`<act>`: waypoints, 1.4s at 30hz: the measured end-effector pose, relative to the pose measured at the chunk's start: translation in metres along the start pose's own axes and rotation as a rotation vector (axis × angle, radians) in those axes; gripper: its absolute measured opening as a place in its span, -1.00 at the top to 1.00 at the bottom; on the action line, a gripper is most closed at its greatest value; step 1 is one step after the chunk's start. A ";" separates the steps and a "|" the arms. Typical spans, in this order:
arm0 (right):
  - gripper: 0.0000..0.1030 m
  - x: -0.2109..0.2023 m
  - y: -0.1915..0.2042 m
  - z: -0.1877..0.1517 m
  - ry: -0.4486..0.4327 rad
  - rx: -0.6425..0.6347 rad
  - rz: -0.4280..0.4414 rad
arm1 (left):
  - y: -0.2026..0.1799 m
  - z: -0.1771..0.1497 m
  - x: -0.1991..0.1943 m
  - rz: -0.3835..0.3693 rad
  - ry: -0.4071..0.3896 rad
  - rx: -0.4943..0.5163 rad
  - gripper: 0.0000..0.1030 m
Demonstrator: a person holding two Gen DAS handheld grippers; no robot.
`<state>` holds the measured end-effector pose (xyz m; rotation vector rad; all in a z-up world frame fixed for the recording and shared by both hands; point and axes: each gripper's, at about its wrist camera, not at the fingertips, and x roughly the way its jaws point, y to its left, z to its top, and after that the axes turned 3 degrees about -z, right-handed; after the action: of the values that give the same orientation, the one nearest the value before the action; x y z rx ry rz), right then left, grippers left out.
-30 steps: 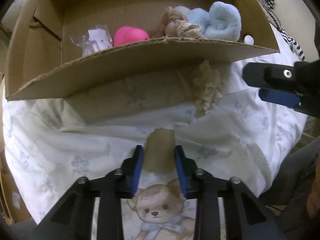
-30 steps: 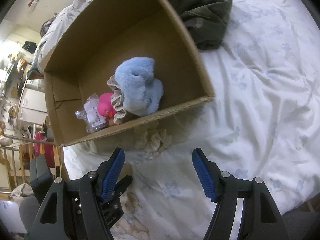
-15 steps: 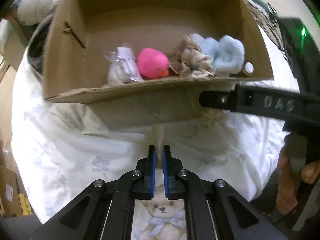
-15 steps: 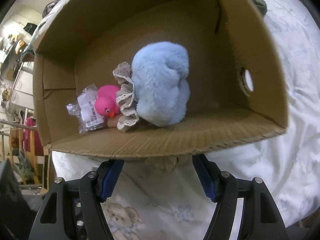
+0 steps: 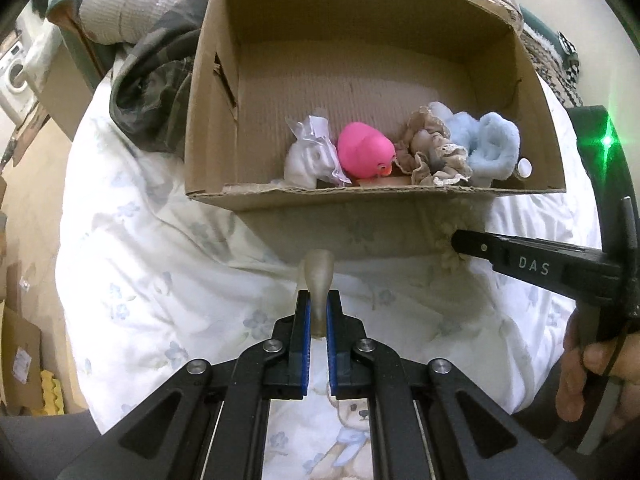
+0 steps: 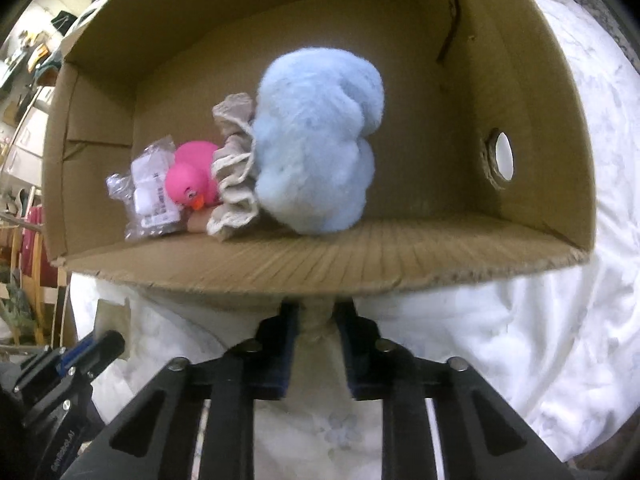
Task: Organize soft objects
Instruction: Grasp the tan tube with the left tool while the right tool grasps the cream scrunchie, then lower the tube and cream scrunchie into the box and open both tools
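Note:
A cardboard box (image 5: 400, 200) lies on the bed and holds a bagged white item (image 5: 310, 158), a pink rubber duck (image 5: 364, 152), a lace-trimmed beige cloth (image 5: 430, 154) and a fluffy blue plush (image 5: 486, 146). My left gripper (image 5: 316, 312) is shut on a tan soft piece (image 5: 317, 276) in front of the box. My right gripper (image 6: 316, 320) is closed around a cream ruffled soft thing (image 6: 316, 326) just under the box's near wall (image 6: 320, 260); it also shows in the left wrist view (image 5: 450, 258).
The white flowered duvet (image 5: 160, 260) with a teddy print (image 5: 352, 428) covers the bed. A camouflage garment (image 5: 152, 92) lies left of the box. Cardboard boxes (image 5: 20, 360) stand on the floor at left. The box has a round hole (image 6: 502, 158) in its right wall.
My left gripper shut on the tan piece and lifted back slightly. My right gripper moved down to the box's front and closed from wide open onto the cream ruffled thing.

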<state>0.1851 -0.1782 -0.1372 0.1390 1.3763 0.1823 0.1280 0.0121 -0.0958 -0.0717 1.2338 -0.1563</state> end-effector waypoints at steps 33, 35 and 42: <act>0.71 -0.161 -0.010 -0.032 -0.381 -0.017 0.218 | -0.002 0.024 -0.133 0.009 -0.333 -0.037 0.87; 0.71 -0.169 -0.010 -0.026 -0.418 -0.023 0.217 | -0.003 0.030 -0.138 0.006 -0.351 -0.029 0.87; 0.71 -0.175 -0.015 -0.006 -0.473 -0.019 0.229 | -0.009 0.057 -0.144 -0.020 -0.395 -0.008 0.87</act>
<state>0.1483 -0.2298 0.0272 0.3048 0.8849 0.3309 0.1347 0.0246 0.0581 -0.1158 0.8401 -0.1464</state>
